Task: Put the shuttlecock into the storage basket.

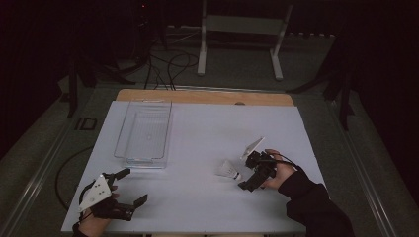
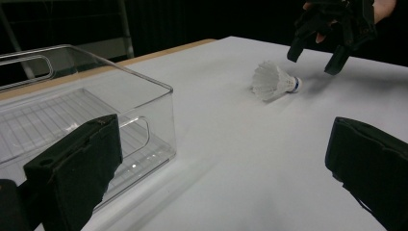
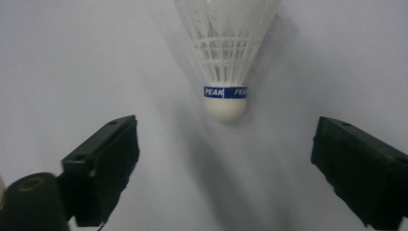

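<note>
On the right half of the white table [image 1: 207, 143] a white shuttlecock [image 1: 229, 170] lies on its side, its cork tip with the blue band turned toward the right claw [image 1: 253, 174]. That claw hovers just beside the tip with its jaws spread wide and nothing between them; in the right gripper view the shuttlecock [image 3: 226, 53] sits centred ahead of the gap, cork nearest, not touching either jaw. White surface lies bare on both sides of it and behind its feathered skirt, so nothing crowds the shuttlecock. The table's right edge runs near the person's right hand, and the near edge is a little way below it.

The left claw [image 1: 132, 186] rests over the near left corner of the table, close to the front edge, its jaws also wide apart and empty. In the left gripper view the shuttlecock [image 2: 274, 81] shows well apart across open table, with the right claw [image 2: 317, 45] above and beyond it.

A clear plastic bin [image 1: 144, 131] stands on the left half, its long side running toward the far edge; its near end is close to the left claw and well apart from the shuttlecock. A wooden strip [image 1: 205, 97] borders the far edge of the table.
</note>
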